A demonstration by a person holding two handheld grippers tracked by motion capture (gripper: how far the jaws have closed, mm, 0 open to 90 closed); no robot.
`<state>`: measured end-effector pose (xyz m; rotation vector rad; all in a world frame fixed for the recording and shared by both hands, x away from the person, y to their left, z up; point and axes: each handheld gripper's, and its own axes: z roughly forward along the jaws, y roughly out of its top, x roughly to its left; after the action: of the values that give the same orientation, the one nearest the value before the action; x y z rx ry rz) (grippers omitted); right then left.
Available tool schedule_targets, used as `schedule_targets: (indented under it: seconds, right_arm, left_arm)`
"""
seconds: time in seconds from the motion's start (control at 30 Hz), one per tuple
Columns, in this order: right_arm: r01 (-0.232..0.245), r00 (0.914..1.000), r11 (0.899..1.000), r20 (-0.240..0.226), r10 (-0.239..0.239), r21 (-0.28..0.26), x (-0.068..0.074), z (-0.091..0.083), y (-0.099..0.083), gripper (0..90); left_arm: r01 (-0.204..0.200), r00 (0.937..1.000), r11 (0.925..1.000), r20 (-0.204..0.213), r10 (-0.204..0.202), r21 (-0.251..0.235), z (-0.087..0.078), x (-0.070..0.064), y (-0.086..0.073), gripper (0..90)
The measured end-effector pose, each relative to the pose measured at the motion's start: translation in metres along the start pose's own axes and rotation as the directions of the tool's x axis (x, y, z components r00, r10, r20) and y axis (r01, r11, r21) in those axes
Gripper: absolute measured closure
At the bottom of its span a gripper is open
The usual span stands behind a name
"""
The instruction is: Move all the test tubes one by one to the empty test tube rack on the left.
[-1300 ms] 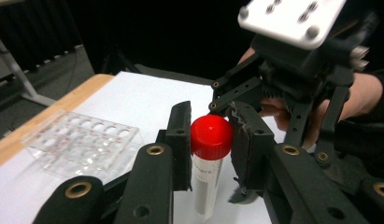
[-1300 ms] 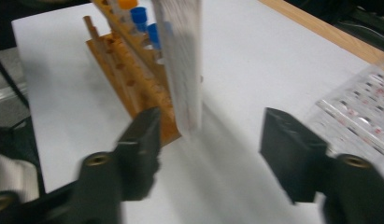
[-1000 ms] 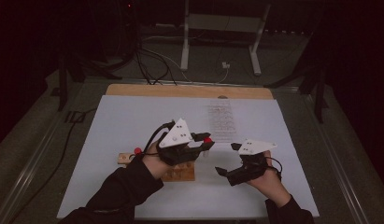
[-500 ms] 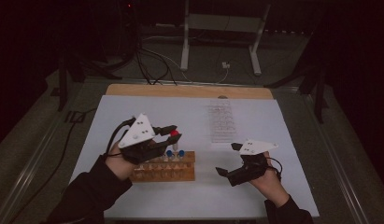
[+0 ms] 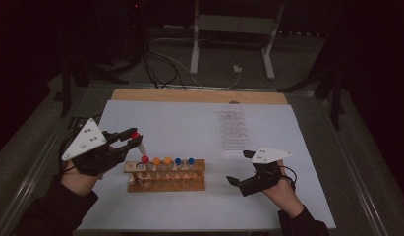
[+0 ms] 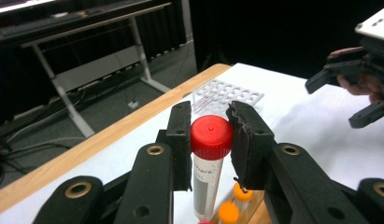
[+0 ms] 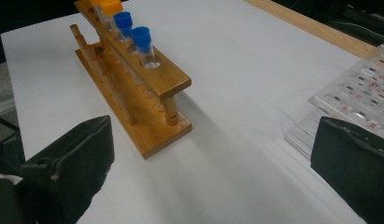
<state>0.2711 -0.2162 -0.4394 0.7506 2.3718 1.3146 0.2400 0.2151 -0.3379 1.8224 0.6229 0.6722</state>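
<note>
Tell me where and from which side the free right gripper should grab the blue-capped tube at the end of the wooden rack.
Grip the end blue-capped tube by its cap, probably from above with the right gripper and its jaws straddling across the rack's width. It stands upright in the wooden rack, with only the cap and a short neck above the top board, and another blue-capped tube crowds it along the row.

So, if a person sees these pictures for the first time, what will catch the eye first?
Probably the red-capped tube, clamped between the jaws of the left gripper above the left end of the wooden rack. Next, the orange and blue caps standing in that rack, and the right gripper, open, right of it.
</note>
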Motion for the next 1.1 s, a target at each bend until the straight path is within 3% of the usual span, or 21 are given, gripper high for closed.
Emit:
schedule_targets:
  seconds: [0.17, 0.5, 0.83, 0.97, 1.1]
  right_arm:
    - [0.002, 1.0, 1.0, 0.004, -0.002, 0.0, -0.001, -0.001, 0.0, 0.0]
    - [0.003, 1.0, 1.0, 0.006, -0.002, -0.001, -0.001, -0.001, -0.001, 0.0]
    - [0.012, 0.9999, 1.0, 0.003, -0.012, 0.002, -0.002, -0.002, -0.002, 0.0]
    - [0.014, 0.9999, 1.0, 0.003, -0.014, 0.0, -0.002, -0.003, -0.002, 0.0]
    - [0.017, 0.9999, 1.0, 0.001, -0.016, -0.002, -0.002, -0.003, -0.002, 0.0]
  left_arm:
    - [0.044, 0.9988, 0.9989, -0.021, -0.043, 0.015, -0.003, 0.007, -0.023, 72.0]
    - [0.111, 0.9938, 0.993, -0.011, -0.111, 0.041, 0.015, 0.009, -0.065, 72.0]
    - [0.13, 0.9914, 0.9831, -0.004, -0.131, 0.129, 0.032, 0.009, -0.1, 71.9]
    - [0.143, 0.9892, 0.978, 0.008, -0.146, 0.152, 0.037, 0.01, -0.108, 71.9]
    - [0.135, 0.9903, 0.9801, 0.014, -0.139, 0.145, 0.037, 0.01, -0.109, 71.8]
